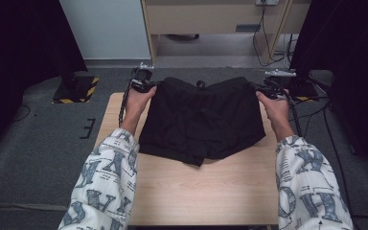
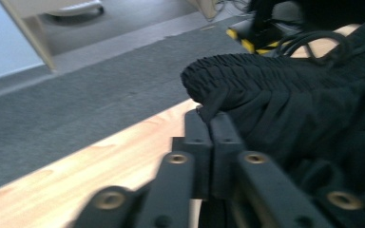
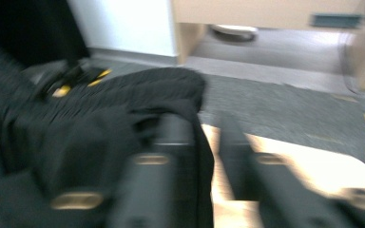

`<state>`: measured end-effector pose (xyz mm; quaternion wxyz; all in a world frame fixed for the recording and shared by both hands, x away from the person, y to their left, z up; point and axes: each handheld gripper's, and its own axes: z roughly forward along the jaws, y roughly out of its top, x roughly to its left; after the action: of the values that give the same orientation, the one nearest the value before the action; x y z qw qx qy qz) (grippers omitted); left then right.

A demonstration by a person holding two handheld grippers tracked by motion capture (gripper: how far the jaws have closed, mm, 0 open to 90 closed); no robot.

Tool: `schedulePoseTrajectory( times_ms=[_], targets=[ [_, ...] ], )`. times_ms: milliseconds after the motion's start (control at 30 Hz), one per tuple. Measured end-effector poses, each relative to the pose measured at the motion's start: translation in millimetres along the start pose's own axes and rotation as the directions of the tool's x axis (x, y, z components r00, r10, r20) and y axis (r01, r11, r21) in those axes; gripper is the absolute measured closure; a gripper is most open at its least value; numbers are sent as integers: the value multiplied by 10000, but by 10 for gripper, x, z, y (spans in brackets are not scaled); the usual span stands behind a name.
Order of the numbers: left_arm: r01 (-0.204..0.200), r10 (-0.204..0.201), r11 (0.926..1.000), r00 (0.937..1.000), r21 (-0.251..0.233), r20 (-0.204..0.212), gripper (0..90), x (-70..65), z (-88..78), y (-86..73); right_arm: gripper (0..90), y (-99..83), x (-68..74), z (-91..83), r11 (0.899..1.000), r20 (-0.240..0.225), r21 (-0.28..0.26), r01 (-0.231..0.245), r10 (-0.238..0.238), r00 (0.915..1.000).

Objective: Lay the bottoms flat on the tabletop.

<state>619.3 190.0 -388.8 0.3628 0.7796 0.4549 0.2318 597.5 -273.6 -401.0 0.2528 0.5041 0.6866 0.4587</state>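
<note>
Grey carpet surrounds a light wooden table (image 1: 211, 187), with a pale cabinet at twelve o'clock and dark curtains at nine and three. A pair of black shorts (image 1: 203, 120) lies spread on the far half of the table, its elastic waistband along the twelve o'clock edge and the leg openings toward six.

Both forearms, in white patterned sleeves (image 1: 108, 187), come in from six o'clock and reach forward, each hand wrapped around its tool at a waistband corner. The left claw (image 1: 149, 86) sits at the shorts' ten o'clock corner; in the left gripper view (image 2: 210, 118) its jaws stand almost together, and a fold of the gathered waistband rests right at their tips. The right claw (image 1: 262, 88) sits at the two o'clock corner; in the blurred right gripper view (image 3: 204, 128) its jaws stand apart, black cloth draped over one jaw and hanging in the gap, the other jaw clear over bare wood.
</note>
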Motion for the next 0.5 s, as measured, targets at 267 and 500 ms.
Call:
schedulePoseTrajectory(
  times_ms=[267, 500],
  targets=[
    [150, -151, 9998, 9998, 134, 90, 411, 29, -24, -230, 299, -210, -4, 15, 9986, 738, 456, 279, -313, 9968],
    [136, -126, 9984, 9997, -555, 187, 361, -61, -321, -351, 275, -255, 229, -120, 9966, 28, 492, 654, -656, 9978]
  ],
)
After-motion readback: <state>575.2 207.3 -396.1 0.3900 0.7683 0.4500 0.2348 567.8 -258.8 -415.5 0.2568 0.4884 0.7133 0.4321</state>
